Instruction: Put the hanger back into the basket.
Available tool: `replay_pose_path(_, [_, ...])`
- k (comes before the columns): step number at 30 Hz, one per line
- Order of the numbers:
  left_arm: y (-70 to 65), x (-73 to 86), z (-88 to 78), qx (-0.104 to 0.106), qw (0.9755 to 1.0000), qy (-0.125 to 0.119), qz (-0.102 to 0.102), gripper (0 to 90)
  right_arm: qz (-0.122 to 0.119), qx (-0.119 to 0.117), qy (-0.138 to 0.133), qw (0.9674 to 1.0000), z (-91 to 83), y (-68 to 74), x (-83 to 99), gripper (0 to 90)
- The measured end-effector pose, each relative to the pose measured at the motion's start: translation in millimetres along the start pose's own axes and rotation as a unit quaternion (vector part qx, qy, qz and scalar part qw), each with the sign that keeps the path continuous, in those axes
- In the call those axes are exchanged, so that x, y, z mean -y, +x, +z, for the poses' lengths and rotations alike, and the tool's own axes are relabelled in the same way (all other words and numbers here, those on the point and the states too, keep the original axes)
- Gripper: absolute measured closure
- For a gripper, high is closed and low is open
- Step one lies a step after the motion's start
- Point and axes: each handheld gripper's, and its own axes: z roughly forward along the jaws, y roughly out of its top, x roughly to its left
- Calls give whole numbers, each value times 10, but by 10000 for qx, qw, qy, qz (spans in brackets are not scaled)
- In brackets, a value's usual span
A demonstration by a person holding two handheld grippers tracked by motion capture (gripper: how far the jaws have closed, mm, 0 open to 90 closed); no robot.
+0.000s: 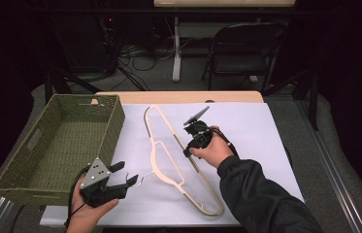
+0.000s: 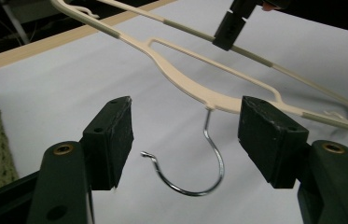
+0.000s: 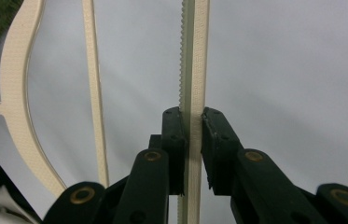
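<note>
High view: the right gripper (image 1: 187, 151) is pinching the hanger's (image 1: 161, 160) bar while the left gripper (image 1: 126, 175), jaws spread, is nearing its hook (image 2: 195, 161) (not yet grasped, basket (image 1: 42, 182) waiting).

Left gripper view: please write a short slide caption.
Open left gripper frames the hanger's metal hook; nothing gripped.

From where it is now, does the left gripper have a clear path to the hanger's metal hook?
Probably yes. The left gripper is open with the hook lying between its jaws on the white sheet, nothing in between.
</note>
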Motion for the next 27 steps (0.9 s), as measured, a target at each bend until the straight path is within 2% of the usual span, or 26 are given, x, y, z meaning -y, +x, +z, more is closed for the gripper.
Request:
replay_pose_path(2, [-38,-8,30,29,10000,-19,1,358,40,-81,-190,9998,-9,-17,1,803])
replay_pose_path(6, [-136,-6,129,171,9998,8,68,369,78,-95,-220,9997,-42,-37,-7,803])
replay_pose_path(8, [-181,0,181,254,9996,59,109,371,130,-106,-337,9993,-35,-42,-4,803])
replay_pose_path(11, [-239,15,245,318,9994,117,102,371,184,-131,-346,9991,-59,-46,-7,803])
replay_pose_path(15, [-264,39,307,266,9995,150,80,367,166,-76,-411,9990,-73,-51,-1,803])
replay_pose_path(19, [-280,35,286,220,9997,88,77,369,178,-43,-371,9991,-84,-72,-1,803])
replay_pose_path(21, [-291,21,254,189,9997,68,112,370,197,-65,-446,9988,-80,-77,1,803])
replay_pose_path(24, [-325,3,219,251,9996,7,125,375,179,-38,-382,9991,-87,-78,-2,803])
replay_pose_path(27, [-390,-1,228,329,9993,1,150,376,216,-71,-455,9987,-84,-80,-2,802])
